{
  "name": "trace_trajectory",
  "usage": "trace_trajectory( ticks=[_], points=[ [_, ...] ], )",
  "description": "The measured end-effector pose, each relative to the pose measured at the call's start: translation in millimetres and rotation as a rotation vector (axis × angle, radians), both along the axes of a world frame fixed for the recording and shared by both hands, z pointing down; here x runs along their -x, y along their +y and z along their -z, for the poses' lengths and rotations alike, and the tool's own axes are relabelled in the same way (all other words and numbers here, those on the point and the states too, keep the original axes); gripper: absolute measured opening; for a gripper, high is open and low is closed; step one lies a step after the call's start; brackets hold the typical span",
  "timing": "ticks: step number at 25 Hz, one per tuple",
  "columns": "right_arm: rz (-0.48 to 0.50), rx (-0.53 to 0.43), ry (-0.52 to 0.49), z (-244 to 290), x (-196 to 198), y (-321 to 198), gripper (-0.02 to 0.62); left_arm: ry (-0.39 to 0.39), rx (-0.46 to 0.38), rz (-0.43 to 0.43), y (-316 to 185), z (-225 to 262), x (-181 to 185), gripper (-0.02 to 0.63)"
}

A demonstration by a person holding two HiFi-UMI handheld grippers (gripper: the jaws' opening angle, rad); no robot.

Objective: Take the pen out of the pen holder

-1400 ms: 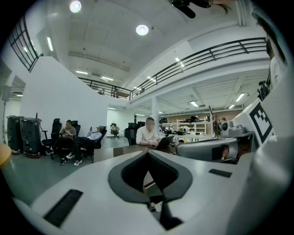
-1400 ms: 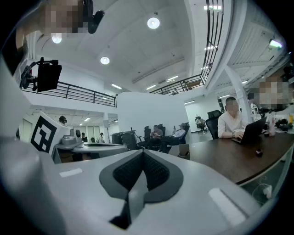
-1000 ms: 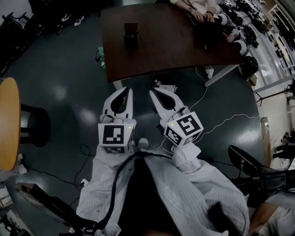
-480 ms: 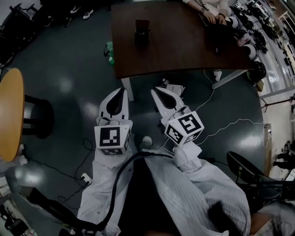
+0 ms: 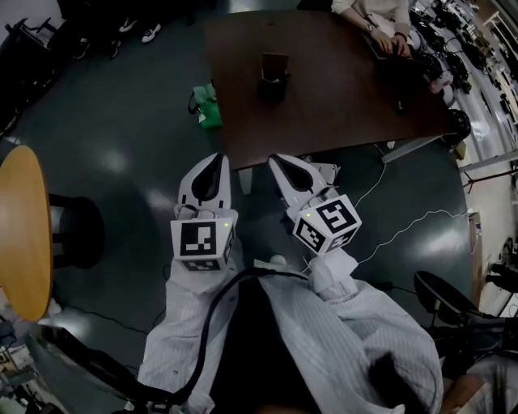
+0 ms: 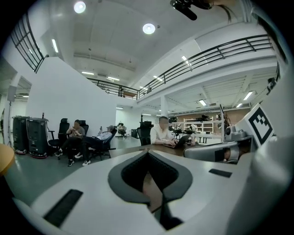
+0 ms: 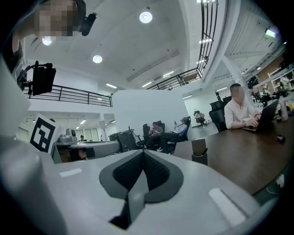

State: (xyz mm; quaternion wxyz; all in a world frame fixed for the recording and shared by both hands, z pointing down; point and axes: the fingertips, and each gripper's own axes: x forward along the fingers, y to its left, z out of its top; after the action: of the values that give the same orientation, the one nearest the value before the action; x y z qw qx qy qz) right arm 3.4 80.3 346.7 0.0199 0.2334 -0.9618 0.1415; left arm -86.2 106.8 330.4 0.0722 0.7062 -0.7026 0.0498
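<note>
The pen holder, a small dark square cup, stands on the brown table ahead of me. The right gripper view shows the pen holder upright near the table's near edge, with a dark pen end leaning at its rim. My left gripper and right gripper are side by side over the dark floor, short of the table's near edge, both pointing at it. Both are shut and hold nothing. The left gripper and the right gripper each show their tips meeting.
A person works on a laptop at the table's far right. A green object lies on the floor by the table's left corner. A round wooden table stands at the left. Cables trail on the floor. People sit in chairs further off.
Both grippers have moved forward together towards the table. The table and pen holder now sit lower and nearer in the head view. Both jaws stay shut.
</note>
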Motion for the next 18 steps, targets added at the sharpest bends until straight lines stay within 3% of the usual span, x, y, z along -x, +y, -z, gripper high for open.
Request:
trace_trajectory(
  ticks=[4,10,18],
  points=[
    [-0.074,0.013,-0.002,-7,58,-37,0.002,-0.003,0.022,-0.076,-40,-11,57,0.005],
    [-0.199,0.055,0.054,-28,97,-61,0.002,0.040,0.060,-0.203,-83,-32,101,0.005],
    [-0.330,0.121,0.114,-50,70,-107,0.002,0.090,0.115,-0.305,-145,-51,82,0.005]
  ],
)
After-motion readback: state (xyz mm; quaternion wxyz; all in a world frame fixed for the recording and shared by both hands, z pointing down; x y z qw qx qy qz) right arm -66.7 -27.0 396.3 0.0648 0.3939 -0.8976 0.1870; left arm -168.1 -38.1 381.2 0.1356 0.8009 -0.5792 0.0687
